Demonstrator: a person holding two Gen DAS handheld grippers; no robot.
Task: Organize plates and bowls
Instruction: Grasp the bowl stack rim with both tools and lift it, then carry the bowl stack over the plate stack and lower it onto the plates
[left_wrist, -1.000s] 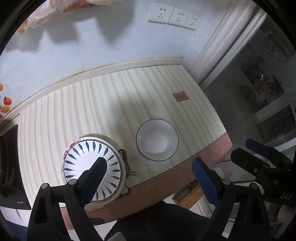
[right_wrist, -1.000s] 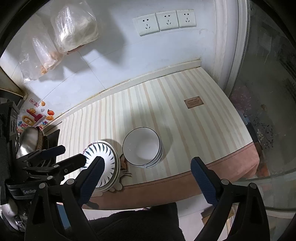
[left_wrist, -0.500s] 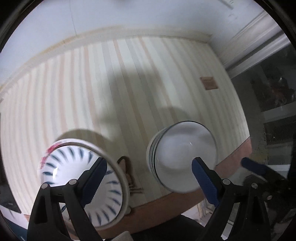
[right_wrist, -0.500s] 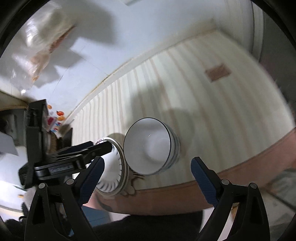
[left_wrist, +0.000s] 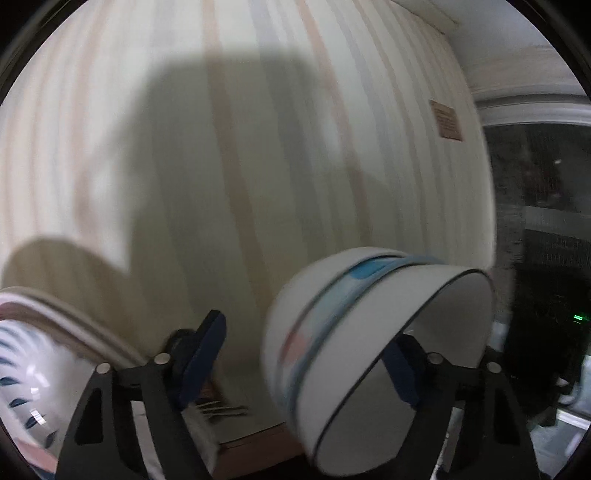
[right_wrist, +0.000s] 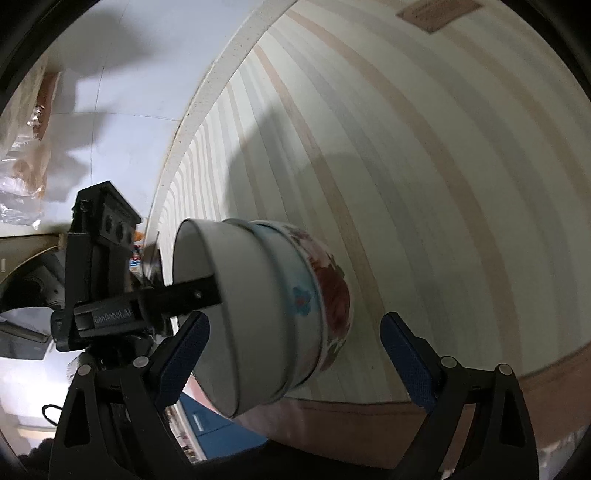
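A stack of nested bowls (left_wrist: 373, 354), white on top with blue and floral ones under it, stands near the front edge of the striped counter (left_wrist: 258, 147). My left gripper (left_wrist: 306, 354) is open, its right finger inside the top bowl and its left finger outside the stack. In the right wrist view the bowl stack (right_wrist: 266, 310) sits between the fingers of my right gripper (right_wrist: 295, 354), which is open and empty. The left gripper's finger (right_wrist: 192, 295) reaches over the bowl rim. A stack of blue-leaf plates (left_wrist: 33, 373) lies at the left.
The counter's brown front edge (right_wrist: 480, 391) runs close below the bowls. A small brown label (left_wrist: 447, 120) lies on the counter at the far right. A white tiled wall (right_wrist: 122, 92) with hanging plastic bags (right_wrist: 22, 122) stands behind. A dark glass door (left_wrist: 543, 221) is at the right.
Both grippers have dropped close to the counter and closed in on the bowl stack. The left gripper's right finger now reaches inside the top bowl.
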